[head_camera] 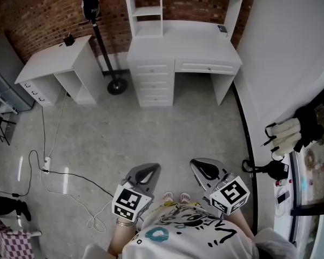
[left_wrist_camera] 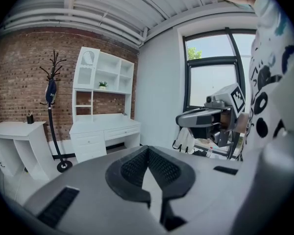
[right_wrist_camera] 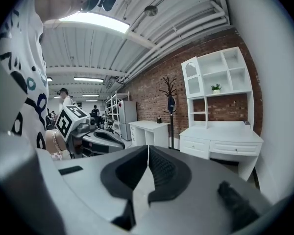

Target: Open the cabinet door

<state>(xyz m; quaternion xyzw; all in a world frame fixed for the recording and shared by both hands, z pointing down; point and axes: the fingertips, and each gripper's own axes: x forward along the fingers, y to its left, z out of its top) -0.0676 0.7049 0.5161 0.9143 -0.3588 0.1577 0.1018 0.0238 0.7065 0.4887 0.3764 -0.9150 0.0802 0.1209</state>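
A white desk with a shelf hutch (head_camera: 183, 53) stands against the brick wall, far ahead of me. Its hutch has a small arched cabinet door (left_wrist_camera: 87, 67) at the upper left, which also shows in the right gripper view as the same arched door (right_wrist_camera: 192, 77); it looks closed. A stack of drawers (head_camera: 155, 82) sits under the desk top. My left gripper (head_camera: 150, 170) and right gripper (head_camera: 200, 166) are held close to my body above the floor, well short of the desk. The left gripper (left_wrist_camera: 148, 150) is shut and empty. So is the right gripper (right_wrist_camera: 148, 148).
A smaller white desk (head_camera: 59, 63) stands at the left, a black coat stand (head_camera: 100, 36) between the two desks. Cables and a power strip (head_camera: 46, 163) lie on the floor at the left. A curved white wall (head_camera: 281, 63) and a ledge with white gloves (head_camera: 285, 135) are on my right.
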